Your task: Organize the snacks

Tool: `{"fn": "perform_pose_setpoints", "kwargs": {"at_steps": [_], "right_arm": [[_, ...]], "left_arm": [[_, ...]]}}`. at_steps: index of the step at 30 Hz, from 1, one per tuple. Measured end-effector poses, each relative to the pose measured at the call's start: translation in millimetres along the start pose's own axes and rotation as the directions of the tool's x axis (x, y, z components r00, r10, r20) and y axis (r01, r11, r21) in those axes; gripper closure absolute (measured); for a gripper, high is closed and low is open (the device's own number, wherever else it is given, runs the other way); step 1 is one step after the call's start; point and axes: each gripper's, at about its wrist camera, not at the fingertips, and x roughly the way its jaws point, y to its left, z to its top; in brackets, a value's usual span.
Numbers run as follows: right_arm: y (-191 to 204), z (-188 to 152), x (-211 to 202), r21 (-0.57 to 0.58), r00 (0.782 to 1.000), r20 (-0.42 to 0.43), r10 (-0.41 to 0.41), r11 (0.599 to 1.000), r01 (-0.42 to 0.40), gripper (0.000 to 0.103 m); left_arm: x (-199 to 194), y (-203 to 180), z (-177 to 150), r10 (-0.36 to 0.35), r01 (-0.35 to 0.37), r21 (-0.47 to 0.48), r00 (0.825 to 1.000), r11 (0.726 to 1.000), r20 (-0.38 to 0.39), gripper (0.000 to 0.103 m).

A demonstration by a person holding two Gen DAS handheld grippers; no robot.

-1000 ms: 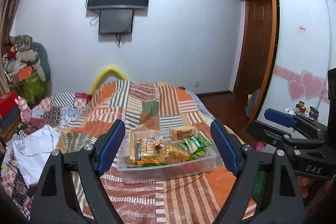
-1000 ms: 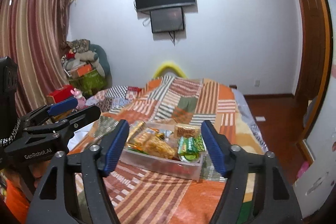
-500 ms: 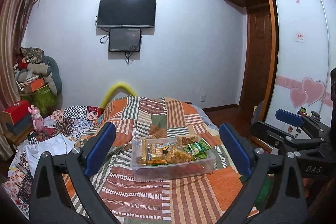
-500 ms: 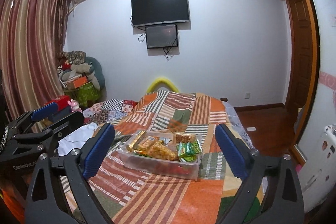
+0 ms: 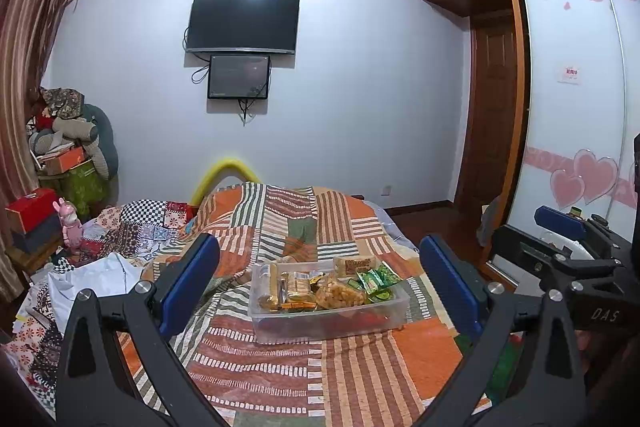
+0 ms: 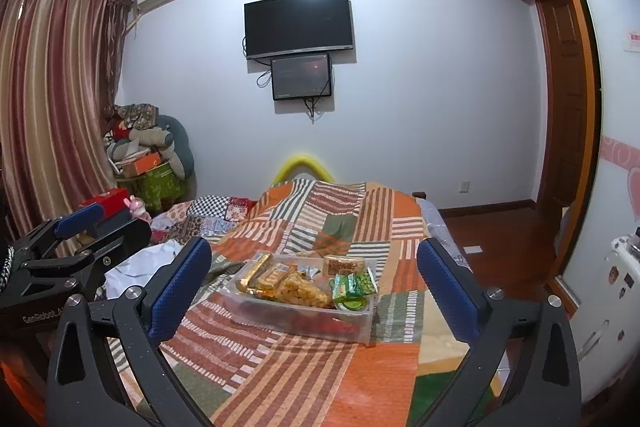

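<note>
Snack box: your clear, rectangular plastic box (image 5: 328,311) sits on the bed, toward its near end and closer to the right edge.
Snacks: crinkly wrapped packs fill it; golden bars (image 5: 269,286) at the left end, green foil packets (image 5: 374,277) at the right, a brown block (image 5: 354,264) at the far rim.
Bed cover: a soft patchwork blanket (image 5: 360,359) of orange, green and striped squares.
Left claw (image 5: 320,283): its jaws have just been opening and now stand spread, blue ribbed pads apart, nothing between them; the box lies beyond.
Right claw (image 6: 314,283): its jaws have also just been opening and stand wide, gripping nothing.
Left edge: rumpled white cloth (image 5: 92,279).
</note>
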Motion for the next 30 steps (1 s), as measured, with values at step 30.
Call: {"fn": "perform_pose_setpoints", "kwargs": {"at_steps": [30], "right_arm": [[-3.3, 0.7, -2.5, 0.009, 1.000, -0.002, -0.005, 1.000, 0.005, 0.000]], "left_arm": [[2.2, 5.3, -6.1, -0.010, 0.010, -0.013, 1.000, 1.000, -0.013, 0.001]]}}
